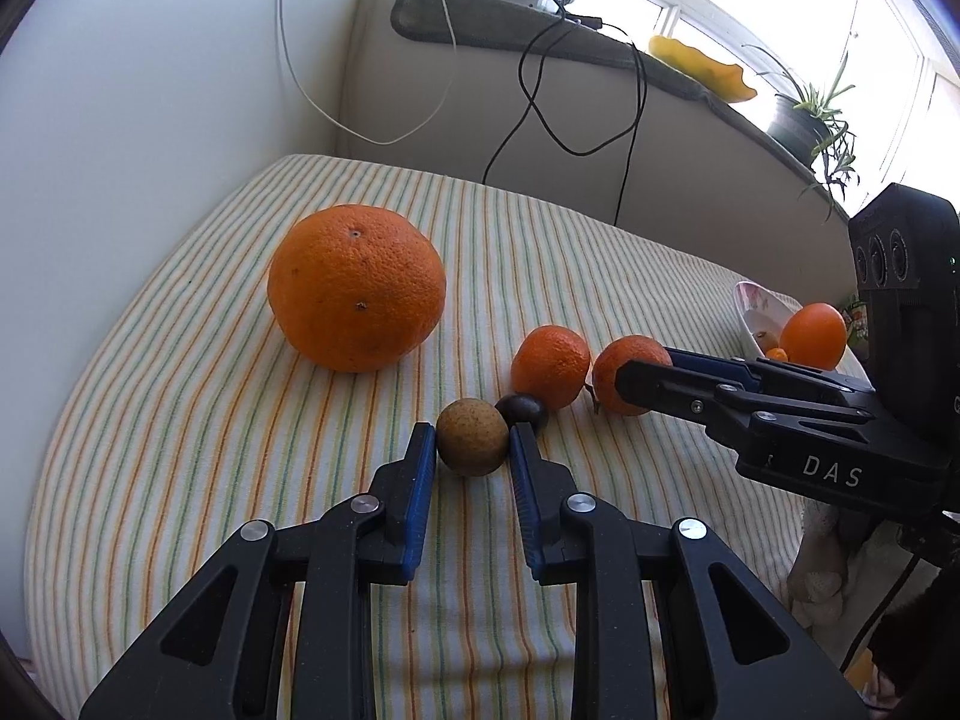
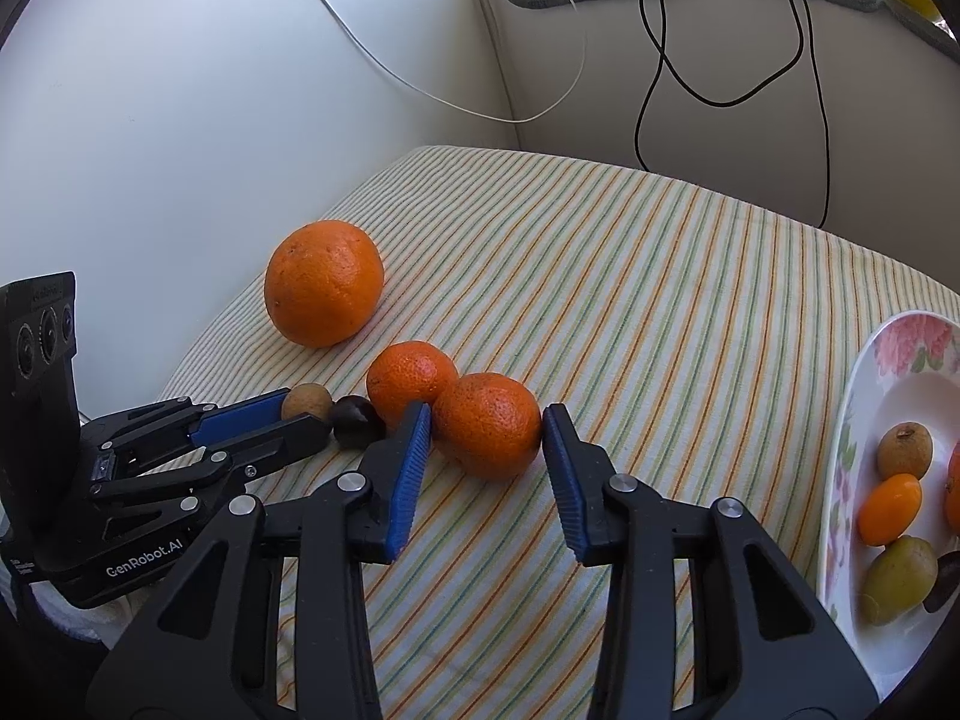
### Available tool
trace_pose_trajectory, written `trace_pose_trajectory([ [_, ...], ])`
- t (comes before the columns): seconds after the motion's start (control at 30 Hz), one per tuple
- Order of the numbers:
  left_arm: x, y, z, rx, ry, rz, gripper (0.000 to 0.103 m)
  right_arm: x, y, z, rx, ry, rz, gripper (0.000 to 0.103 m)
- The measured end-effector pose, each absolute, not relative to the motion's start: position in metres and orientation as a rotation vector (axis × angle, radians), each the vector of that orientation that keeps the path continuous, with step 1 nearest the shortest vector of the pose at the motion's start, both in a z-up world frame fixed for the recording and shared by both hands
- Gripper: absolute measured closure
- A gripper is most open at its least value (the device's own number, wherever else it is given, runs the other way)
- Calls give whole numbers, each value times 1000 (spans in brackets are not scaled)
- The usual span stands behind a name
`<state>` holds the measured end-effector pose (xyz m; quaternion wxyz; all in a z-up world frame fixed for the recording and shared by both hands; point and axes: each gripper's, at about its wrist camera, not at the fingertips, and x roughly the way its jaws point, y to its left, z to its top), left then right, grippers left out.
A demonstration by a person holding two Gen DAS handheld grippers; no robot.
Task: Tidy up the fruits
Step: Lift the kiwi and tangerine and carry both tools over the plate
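On the striped cloth (image 1: 180,420) lie a big orange (image 1: 357,288) (image 2: 324,282), two mandarins, a small brown round fruit (image 1: 472,437) (image 2: 306,401) and a dark fruit (image 1: 523,409) (image 2: 358,420). My left gripper (image 1: 472,444) (image 2: 306,414) is shut on the brown fruit, blue pads pressing both its sides. Both pads of my right gripper (image 2: 487,414) (image 1: 651,369) touch the nearer mandarin (image 2: 487,423) (image 1: 624,360), which rests on the cloth against the other mandarin (image 2: 411,378) (image 1: 551,366).
A flowered white plate (image 2: 858,420) (image 1: 750,306) at the right holds several small fruits, among them a brown one (image 2: 905,450) and a small orange one (image 2: 889,509). White walls close the left and back. Cables (image 2: 660,60) hang from the ledge, where a potted plant (image 1: 804,120) stands.
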<state>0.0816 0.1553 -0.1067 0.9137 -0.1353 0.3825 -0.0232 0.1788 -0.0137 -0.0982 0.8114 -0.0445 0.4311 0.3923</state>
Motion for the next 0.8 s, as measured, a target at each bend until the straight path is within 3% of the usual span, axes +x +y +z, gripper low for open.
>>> trace_pose_trajectory([
  [0.8, 89, 89, -74, -244, 724, -153, 80, 156, -105, -49, 1, 797, 758, 63],
])
